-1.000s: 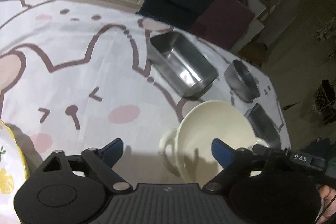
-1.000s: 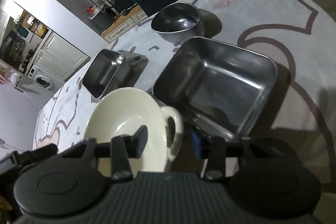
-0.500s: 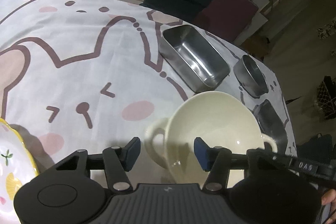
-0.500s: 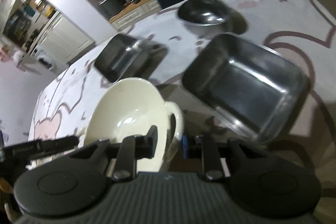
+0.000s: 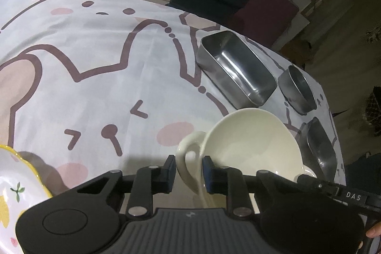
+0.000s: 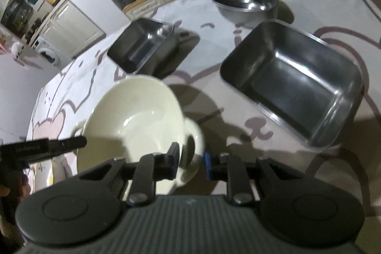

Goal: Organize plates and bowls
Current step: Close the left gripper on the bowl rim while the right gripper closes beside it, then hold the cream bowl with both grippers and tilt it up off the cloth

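Note:
A cream bowl [image 5: 252,142] with a loop handle on each side sits on the rabbit-print tablecloth [image 5: 95,77]. My left gripper [image 5: 189,170] is closing its jaws on the bowl's left handle [image 5: 188,151], and both blue pads touch the loop. In the right wrist view the same cream bowl [image 6: 133,116] lies just ahead. My right gripper [image 6: 190,160] is shut on its other handle [image 6: 198,135]. Each gripper's black body shows at the edge of the other's view.
A long steel pan [image 5: 238,73], a round steel bowl [image 5: 297,89] and a small steel tray [image 5: 321,146] stand beyond the bowl near the table's right edge. A yellow-rimmed floral plate [image 5: 14,182] is at the near left. Chairs stand behind the table.
The left jaws came in from wide apart onto the bowl's left handle. The right jaws narrowed onto the other handle. Both grippers crept closer to the bowl.

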Available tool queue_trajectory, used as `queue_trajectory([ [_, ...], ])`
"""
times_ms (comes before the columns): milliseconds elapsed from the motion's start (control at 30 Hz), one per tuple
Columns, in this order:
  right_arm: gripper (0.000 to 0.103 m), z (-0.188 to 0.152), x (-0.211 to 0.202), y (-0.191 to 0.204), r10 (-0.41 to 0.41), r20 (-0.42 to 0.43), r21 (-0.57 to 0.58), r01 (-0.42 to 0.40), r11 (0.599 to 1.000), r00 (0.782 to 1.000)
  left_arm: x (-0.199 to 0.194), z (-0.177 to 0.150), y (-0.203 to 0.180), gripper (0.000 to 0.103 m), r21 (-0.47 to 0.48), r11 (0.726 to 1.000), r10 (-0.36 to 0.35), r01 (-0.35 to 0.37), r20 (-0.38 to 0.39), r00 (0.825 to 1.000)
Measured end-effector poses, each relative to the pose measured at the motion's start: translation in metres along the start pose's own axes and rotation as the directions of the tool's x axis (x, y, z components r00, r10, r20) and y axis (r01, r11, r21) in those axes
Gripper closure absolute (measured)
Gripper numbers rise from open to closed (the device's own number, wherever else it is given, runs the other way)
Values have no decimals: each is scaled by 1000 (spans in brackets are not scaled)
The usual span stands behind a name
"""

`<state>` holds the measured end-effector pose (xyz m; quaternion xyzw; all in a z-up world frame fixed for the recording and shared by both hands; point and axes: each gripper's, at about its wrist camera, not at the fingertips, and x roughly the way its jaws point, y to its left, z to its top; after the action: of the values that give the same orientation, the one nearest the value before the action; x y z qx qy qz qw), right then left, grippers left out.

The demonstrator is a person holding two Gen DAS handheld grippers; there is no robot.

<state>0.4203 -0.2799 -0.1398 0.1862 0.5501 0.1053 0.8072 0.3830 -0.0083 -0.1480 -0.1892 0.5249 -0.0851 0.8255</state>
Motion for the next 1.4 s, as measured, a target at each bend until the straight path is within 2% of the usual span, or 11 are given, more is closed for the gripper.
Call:
queue_trajectory([
  [167,80,2,-6,0,-8,17,5,8,1000,1000,1,1,-2,77,27,1000,1,-1,3,1000],
  [433,79,12,-1,3,-43,58,7,42,999,997,0,-1,-3,78,34,999,8,-7,-3,1000],
  [733,76,10,-2,3,-28,59,-41,31,999,998,2,0,-3,78,42,999,2,-2,-6,1000],
  [867,74,8,3,10,-56,35,-90,59,994,998,2,-1,-5,77,60,998,5,-4,-7,1000],
  [1167,76,9,7,8,-58,9,-75,58,995,998,12,1,-1,76,93,995,-30,34,-39,999],
  [1400,76,10,8,8,-58,5,-66,59,996,998,12,1,-3,76,101,994,-25,28,-39,999],
])
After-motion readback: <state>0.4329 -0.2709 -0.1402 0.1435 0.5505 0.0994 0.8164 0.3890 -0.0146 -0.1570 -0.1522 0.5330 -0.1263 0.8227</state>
